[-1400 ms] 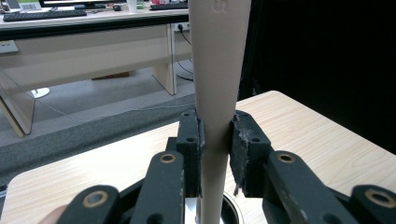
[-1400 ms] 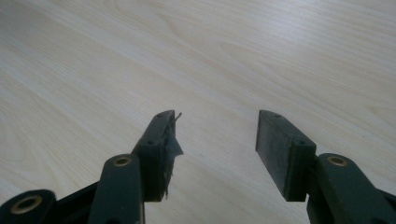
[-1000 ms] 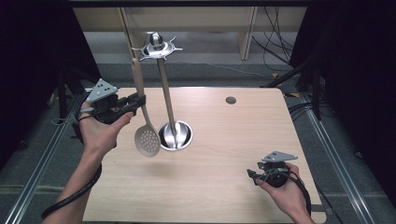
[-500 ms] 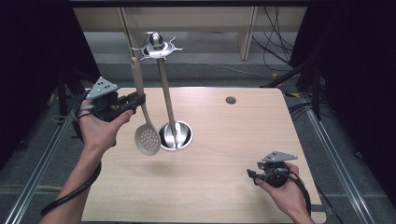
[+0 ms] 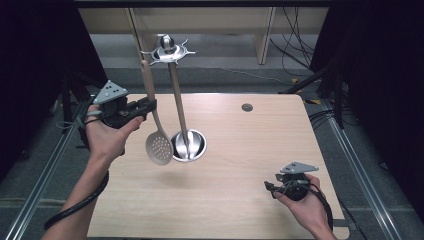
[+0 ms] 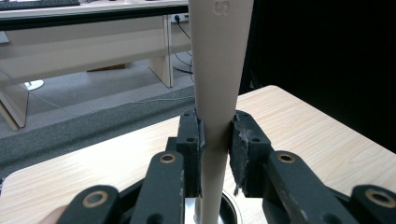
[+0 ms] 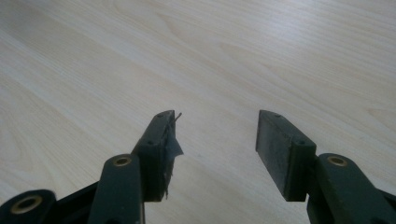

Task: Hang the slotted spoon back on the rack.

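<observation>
Barely anything has shifted over the last second: the left gripper (image 5: 145, 106) holds its place above the tabletop's left edge, and the slotted spoon (image 5: 158, 148) hangs where it did. Over on the left, the left hand (image 5: 107, 135) keeps the gripper level, its jaws clamped on the spoon's pale handle partway down; in the left gripper view the two black pads (image 6: 243, 140) press the handle from either side with no gap showing. The handle rises out of the top of that view, so its upper end is cut off there, and below the jaws it is hard to follow. From above, the perforated bowl of the spoon dangles just left of the round metal base (image 5: 190, 145) of the utensil stand (image 5: 169, 50), which sits left of the tabletop's middle; whether bowl and base touch, I cannot tell. A second long-handled utensil (image 5: 179, 107) hangs from the stand's hooked top down to the base. Moving right, a small dark hole (image 5: 247, 107) sits near the far edge of the table (image 5: 240, 165). At the near right corner, the right hand (image 5: 305, 207) holds the right gripper (image 5: 268, 188) low, jaws spread wide apart, bare wood between them and nothing in their grasp.
</observation>
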Available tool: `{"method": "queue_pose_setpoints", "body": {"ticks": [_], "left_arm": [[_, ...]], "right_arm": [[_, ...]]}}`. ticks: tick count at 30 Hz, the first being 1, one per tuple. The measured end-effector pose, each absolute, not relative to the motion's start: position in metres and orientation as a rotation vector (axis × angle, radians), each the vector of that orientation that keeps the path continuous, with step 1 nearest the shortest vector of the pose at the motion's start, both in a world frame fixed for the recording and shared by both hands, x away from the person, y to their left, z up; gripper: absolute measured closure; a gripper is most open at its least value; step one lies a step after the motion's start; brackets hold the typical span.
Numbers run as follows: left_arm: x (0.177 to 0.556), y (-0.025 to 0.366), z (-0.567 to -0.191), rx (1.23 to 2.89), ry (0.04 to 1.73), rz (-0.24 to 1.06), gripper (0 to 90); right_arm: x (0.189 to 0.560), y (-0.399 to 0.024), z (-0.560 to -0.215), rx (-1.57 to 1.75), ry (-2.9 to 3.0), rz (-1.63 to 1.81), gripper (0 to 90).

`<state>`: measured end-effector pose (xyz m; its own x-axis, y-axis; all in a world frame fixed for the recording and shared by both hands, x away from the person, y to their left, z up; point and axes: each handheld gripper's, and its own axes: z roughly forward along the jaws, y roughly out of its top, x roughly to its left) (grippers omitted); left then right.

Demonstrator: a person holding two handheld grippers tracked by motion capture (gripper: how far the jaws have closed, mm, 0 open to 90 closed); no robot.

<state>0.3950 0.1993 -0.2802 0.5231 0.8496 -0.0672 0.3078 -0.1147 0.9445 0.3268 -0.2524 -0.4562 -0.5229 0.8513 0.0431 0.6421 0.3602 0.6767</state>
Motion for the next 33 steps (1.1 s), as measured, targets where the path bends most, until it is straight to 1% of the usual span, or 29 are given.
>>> {"method": "queue_pose_setpoints", "body": {"ticks": [33], "left_arm": [[0.410, 0.190, -0.281, 1.709, 0.999, 0.581, 73.8]], "right_arm": [[0.326, -0.251, -0.456, 1.336, 2.317, 0.933, 48.1]]}}
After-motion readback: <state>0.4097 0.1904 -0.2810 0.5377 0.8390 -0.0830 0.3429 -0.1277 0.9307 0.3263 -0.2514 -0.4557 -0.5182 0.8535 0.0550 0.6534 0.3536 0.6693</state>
